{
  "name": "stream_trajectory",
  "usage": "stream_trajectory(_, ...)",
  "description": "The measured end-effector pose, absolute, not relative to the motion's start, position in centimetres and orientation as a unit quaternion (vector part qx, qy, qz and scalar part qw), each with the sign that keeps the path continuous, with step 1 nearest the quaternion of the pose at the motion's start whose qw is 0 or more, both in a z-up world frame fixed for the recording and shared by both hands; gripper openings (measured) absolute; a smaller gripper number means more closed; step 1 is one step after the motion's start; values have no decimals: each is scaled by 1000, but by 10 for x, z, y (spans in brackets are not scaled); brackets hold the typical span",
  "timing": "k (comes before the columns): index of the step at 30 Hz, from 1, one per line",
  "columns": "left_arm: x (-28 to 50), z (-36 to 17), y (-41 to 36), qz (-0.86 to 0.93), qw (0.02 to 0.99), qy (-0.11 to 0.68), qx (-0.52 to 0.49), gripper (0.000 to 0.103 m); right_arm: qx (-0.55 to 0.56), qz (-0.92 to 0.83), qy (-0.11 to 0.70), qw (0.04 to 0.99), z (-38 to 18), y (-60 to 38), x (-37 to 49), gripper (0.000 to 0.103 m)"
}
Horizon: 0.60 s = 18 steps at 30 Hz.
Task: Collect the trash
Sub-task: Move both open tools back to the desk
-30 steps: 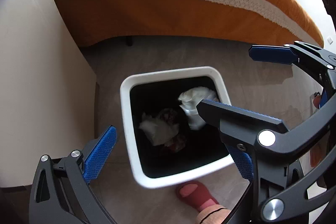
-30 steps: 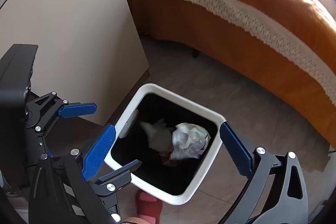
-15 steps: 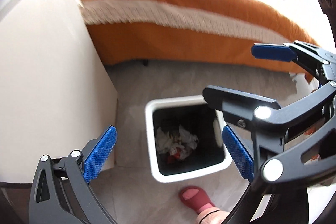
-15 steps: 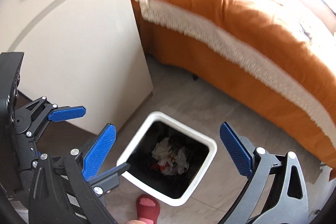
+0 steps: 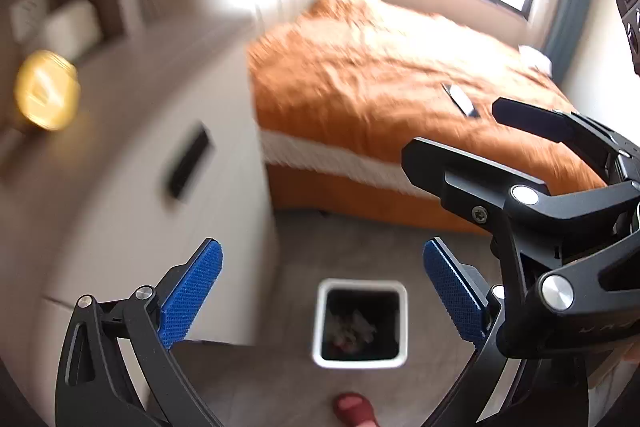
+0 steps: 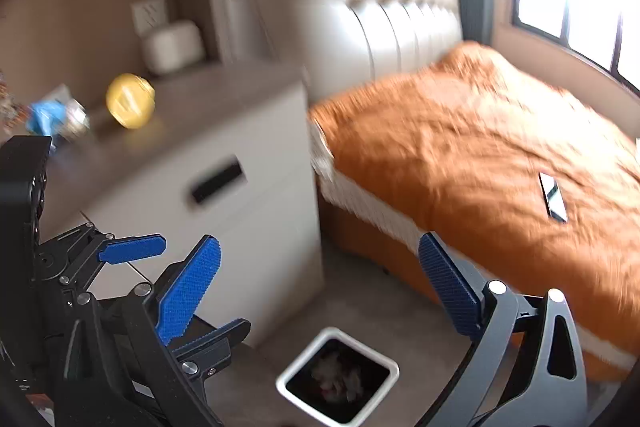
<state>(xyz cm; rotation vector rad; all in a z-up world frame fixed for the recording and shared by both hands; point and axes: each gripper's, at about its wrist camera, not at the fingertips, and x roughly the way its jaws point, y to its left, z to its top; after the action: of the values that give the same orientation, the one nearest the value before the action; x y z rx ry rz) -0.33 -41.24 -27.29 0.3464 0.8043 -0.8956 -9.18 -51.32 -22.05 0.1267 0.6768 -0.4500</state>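
Observation:
A white square trash bin (image 5: 360, 323) with a black liner stands on the floor far below, holding crumpled white paper (image 5: 356, 327); it also shows in the right wrist view (image 6: 338, 375). My left gripper (image 5: 320, 291) is open and empty, high above the bin. My right gripper (image 6: 320, 291) is open and empty too; it crosses the left wrist view at the right (image 5: 480, 143). On the nightstand top lie a round yellow item (image 6: 130, 101) and a blue wrapper (image 6: 44, 115), both blurred.
A white nightstand (image 6: 248, 187) with a dark drawer handle stands left of the bin. An orange-covered bed (image 6: 480, 147) with a padded headboard lies to the right, a phone (image 6: 554, 197) on it. A white box (image 6: 172, 45) sits at the nightstand's back. A red slipper (image 5: 354, 407) is below.
Both grippers have risen well above the bin and tilted up; the bin looks much smaller, and the nightstand top, headboard and window have come into view. Both stay open.

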Motion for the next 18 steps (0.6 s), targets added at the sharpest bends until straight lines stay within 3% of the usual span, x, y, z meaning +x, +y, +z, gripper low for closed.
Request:
stream_trajectory(9, 15, -170, -348, -301, 887, 330, 121, 98, 18, -106, 258, 960, -134, -474, -60, 99)
stream_trajectory(18, 36, -116, -256, -179, 934, 299, 79, 98, -27, 3, 215, 976, -83, -420, 1, 99)
